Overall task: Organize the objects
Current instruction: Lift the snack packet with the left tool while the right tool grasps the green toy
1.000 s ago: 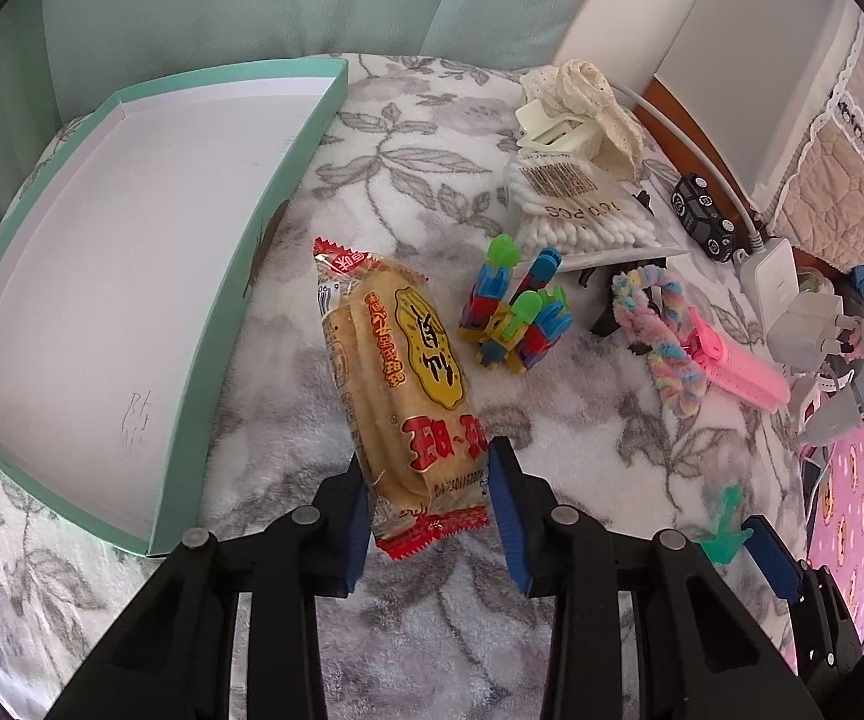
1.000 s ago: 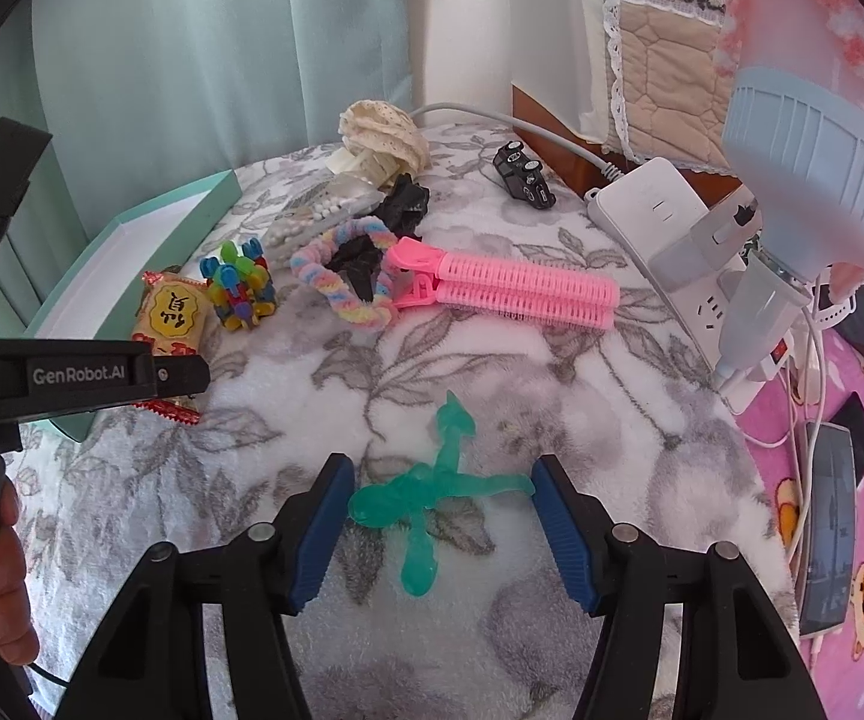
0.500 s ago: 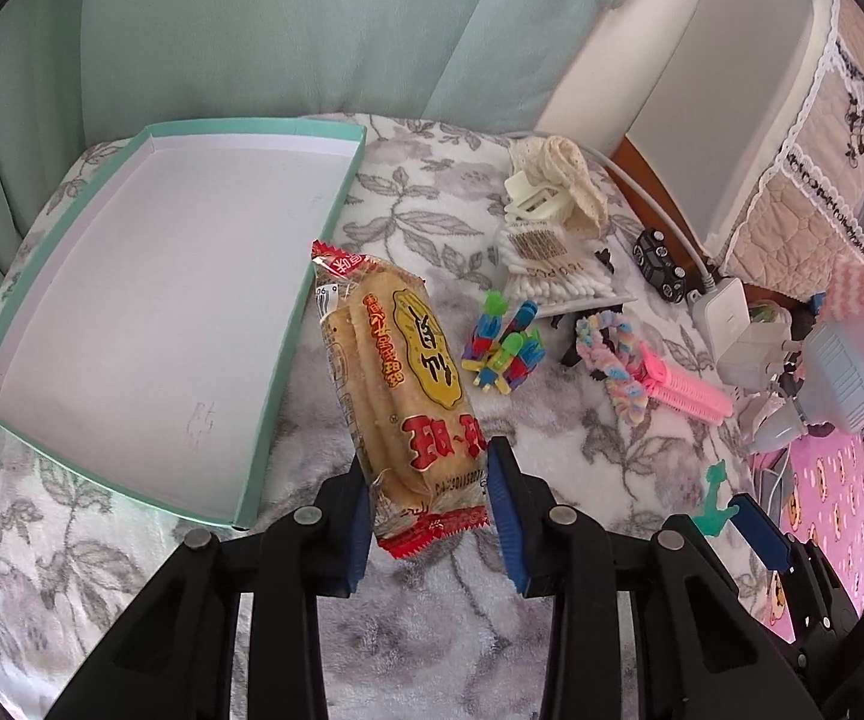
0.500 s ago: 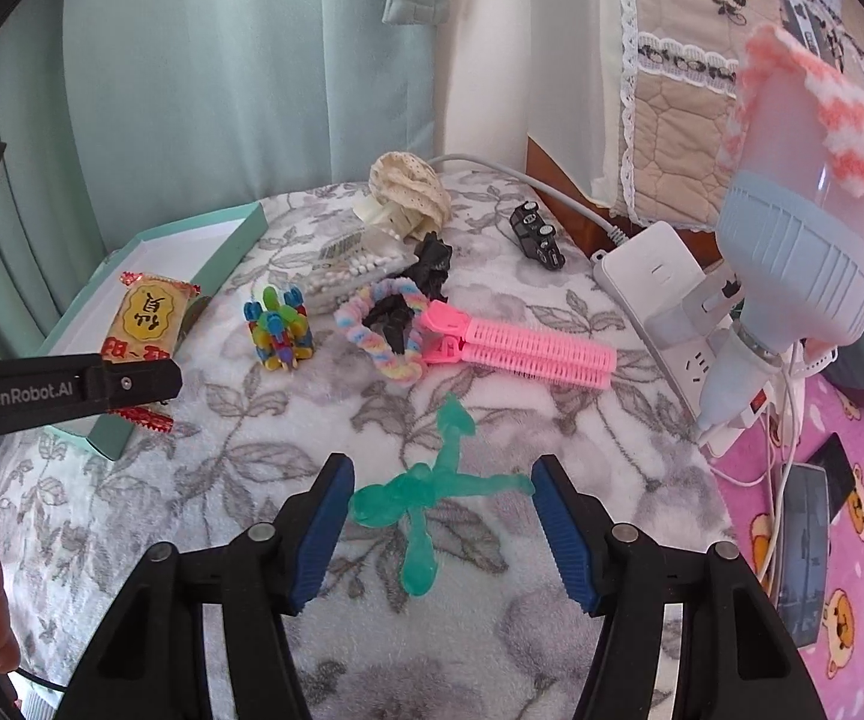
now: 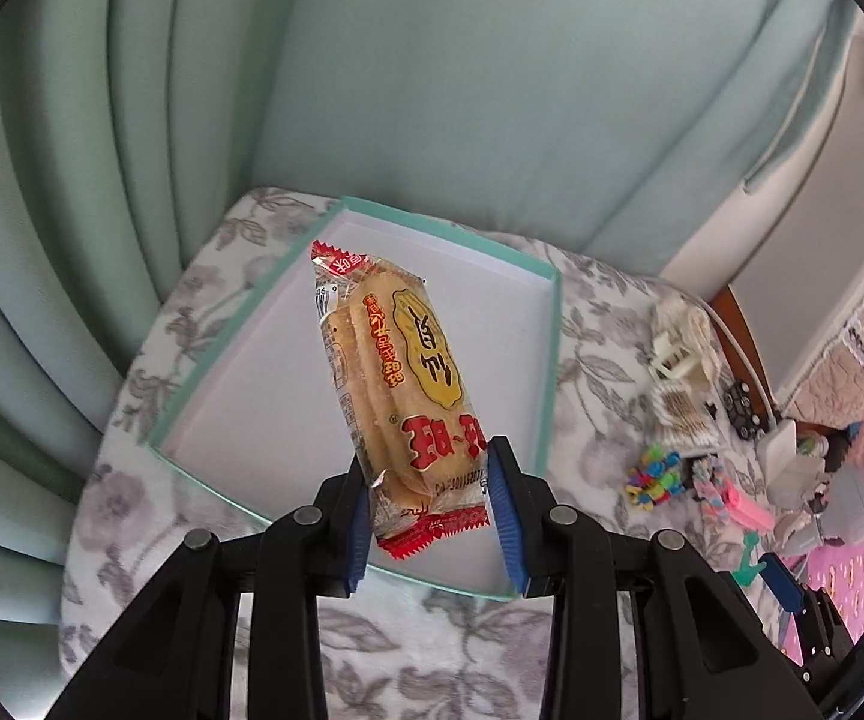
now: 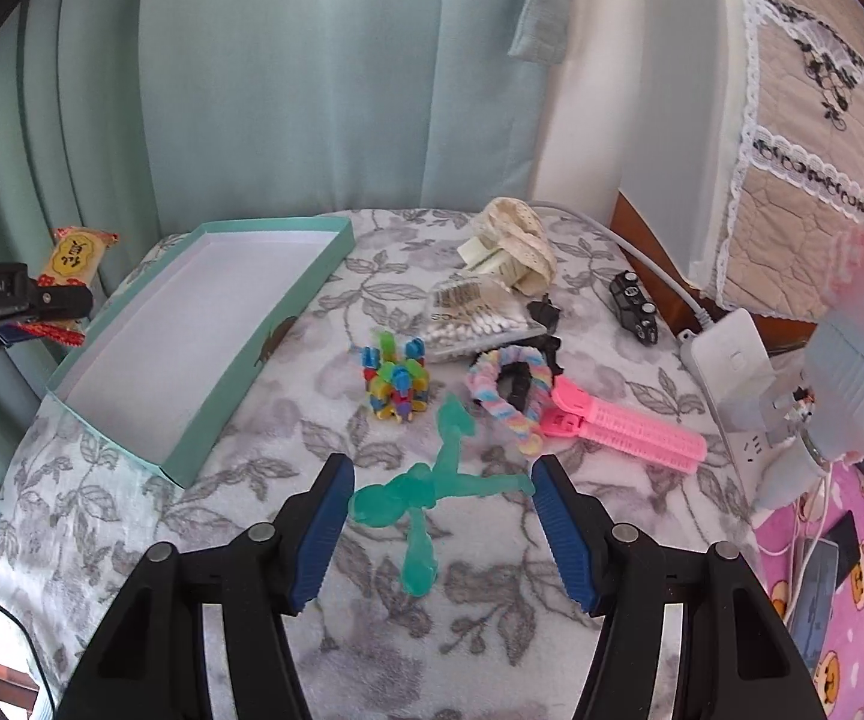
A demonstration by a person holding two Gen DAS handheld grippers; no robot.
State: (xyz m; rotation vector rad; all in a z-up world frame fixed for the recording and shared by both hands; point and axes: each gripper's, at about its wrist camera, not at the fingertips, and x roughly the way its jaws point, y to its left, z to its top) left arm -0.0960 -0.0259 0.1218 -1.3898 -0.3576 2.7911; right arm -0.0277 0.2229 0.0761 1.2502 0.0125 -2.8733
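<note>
A rice-cracker snack packet (image 5: 402,384), yellow and red, hangs in the air with my left gripper (image 5: 429,516) shut on its lower end. It is above the near side of the open teal box (image 5: 543,420), whose white floor is bare. In the right wrist view the same packet (image 6: 75,258) and the left gripper (image 6: 54,306) are at the far left, just outside the box (image 6: 288,324). My right gripper (image 6: 441,474) is shut on a translucent green figure toy (image 6: 426,492), its arms pressed between the blue pads, above the floral blanket.
On the blanket right of the box lie a cluster of colourful clips (image 6: 396,384), a pastel fuzzy loop (image 6: 510,396), a pink hair clip (image 6: 624,432), a cotton swab pack (image 6: 474,318) and a lace roll (image 6: 516,240). A white power strip (image 6: 732,360) and a fan (image 6: 858,396) stand at the right edge.
My left gripper has lifted the snack packet off the blanket and carried it left over the box. My right gripper has risen with the green figure in it.
</note>
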